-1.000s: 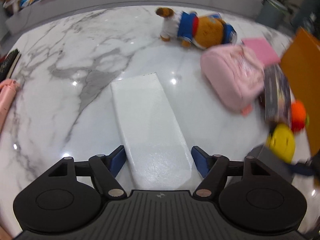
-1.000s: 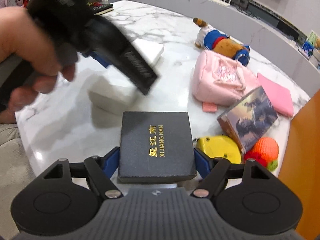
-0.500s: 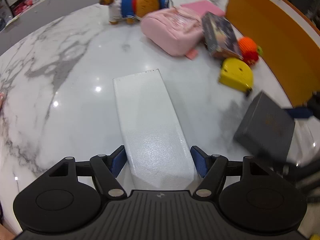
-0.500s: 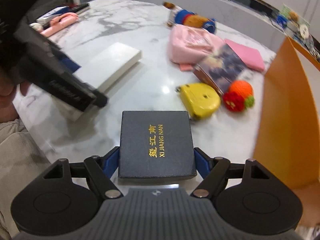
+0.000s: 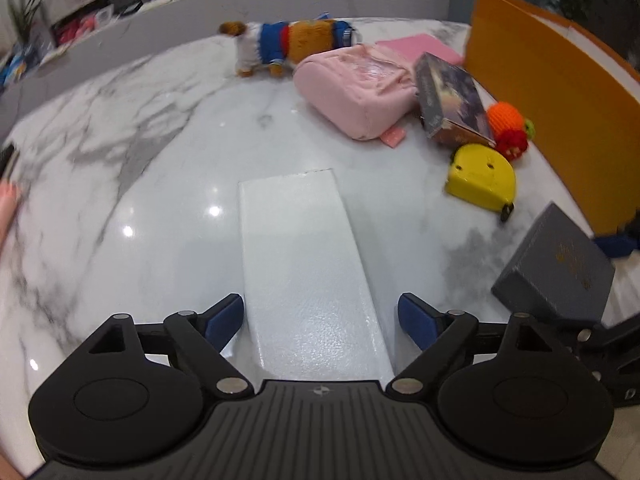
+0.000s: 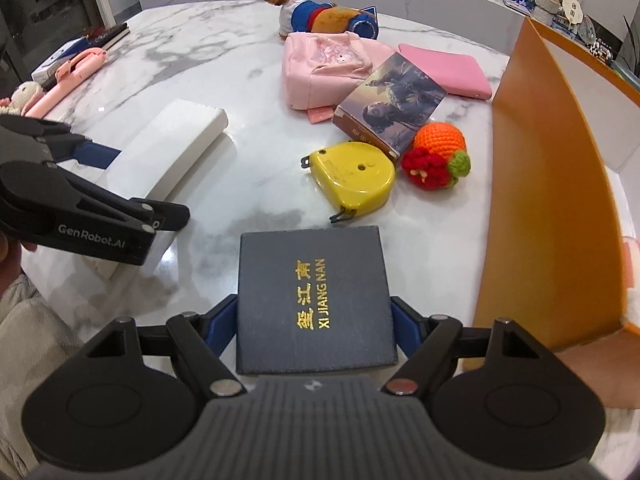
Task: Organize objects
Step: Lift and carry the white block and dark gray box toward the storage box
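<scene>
A long white box [image 5: 304, 264] lies on the marble table [image 5: 168, 184] between the pads of my left gripper [image 5: 320, 312]. Its jaws are opening, and both blue pads stand clear of the box's sides. In the right wrist view the same white box [image 6: 180, 140] lies at the left, with one of the left gripper's fingers [image 6: 96, 152] beside it. My right gripper [image 6: 314, 320] is shut on a dark square box with gold letters [image 6: 314, 292], held above the table's near edge. That dark box [image 5: 556, 268] also shows at the right of the left wrist view.
A tall orange bin wall [image 6: 552, 184] stands at the right. Ahead lie a yellow tape measure [image 6: 352, 176], knitted orange and red toys [image 6: 438, 142], a picture box [image 6: 392, 104], a pink backpack [image 6: 324, 68], a plush toy [image 6: 324, 16] and a pink case [image 6: 444, 70].
The left pads, pressed on the white box before, have spread away from its sides. Both views have swung toward the toys and the orange bin. The right gripper keeps its dark box.
</scene>
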Demonstrator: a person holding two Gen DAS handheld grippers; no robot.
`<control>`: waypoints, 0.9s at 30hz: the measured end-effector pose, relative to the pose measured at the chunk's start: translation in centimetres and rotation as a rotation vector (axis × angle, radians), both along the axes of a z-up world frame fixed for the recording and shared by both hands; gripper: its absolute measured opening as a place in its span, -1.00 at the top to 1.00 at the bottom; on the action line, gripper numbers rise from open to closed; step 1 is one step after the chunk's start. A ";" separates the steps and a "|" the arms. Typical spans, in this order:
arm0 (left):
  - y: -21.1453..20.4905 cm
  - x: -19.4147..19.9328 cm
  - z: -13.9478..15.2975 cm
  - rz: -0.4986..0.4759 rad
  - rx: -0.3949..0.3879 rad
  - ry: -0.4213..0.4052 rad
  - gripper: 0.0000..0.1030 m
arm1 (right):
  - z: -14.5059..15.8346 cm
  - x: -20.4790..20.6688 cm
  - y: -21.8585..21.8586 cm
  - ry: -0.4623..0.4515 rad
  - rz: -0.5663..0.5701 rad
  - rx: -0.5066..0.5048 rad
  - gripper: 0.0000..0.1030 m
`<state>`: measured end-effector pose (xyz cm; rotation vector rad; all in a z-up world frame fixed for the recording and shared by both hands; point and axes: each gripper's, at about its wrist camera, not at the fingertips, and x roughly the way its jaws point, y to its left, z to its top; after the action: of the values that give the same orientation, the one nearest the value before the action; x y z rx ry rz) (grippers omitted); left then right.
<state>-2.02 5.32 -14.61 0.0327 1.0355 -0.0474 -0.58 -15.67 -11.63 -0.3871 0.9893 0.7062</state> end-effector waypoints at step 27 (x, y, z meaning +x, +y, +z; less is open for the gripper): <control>0.7 0.3 3.5 0.043 -0.018 -0.036 -0.36 | 2.0 0.5 -0.7 -0.018 -0.045 0.087 -0.48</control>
<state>-1.69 6.03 -11.14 -0.0047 0.9997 -0.0169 -0.05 -16.36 -9.61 -0.2943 0.9443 0.7009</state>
